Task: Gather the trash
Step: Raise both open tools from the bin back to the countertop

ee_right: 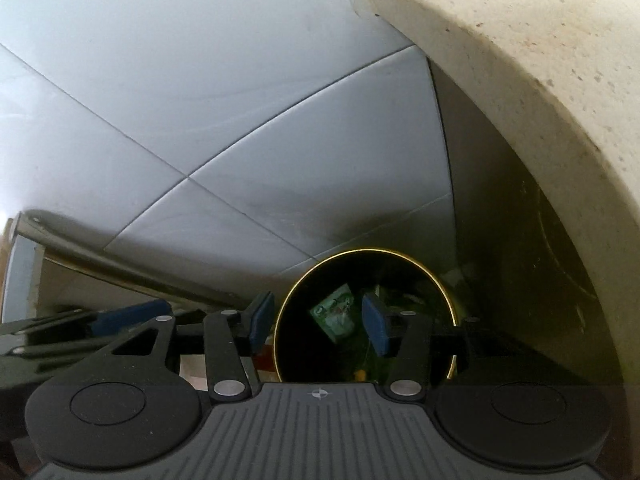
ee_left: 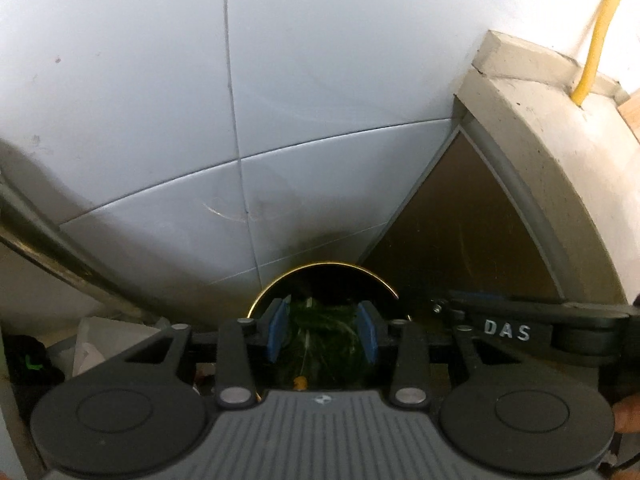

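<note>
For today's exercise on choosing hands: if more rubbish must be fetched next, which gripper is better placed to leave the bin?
Probably the left. The left gripper and right gripper both hang open and empty over the bin, but the left is on the open-floor side.

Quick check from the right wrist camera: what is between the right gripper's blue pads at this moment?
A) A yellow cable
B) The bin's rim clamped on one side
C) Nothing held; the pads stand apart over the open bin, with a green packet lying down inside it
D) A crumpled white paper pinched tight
C: the right gripper has its pads apart with nothing pressed between them, above the gold-rimmed bin, and the green packet lies below inside it.
</note>
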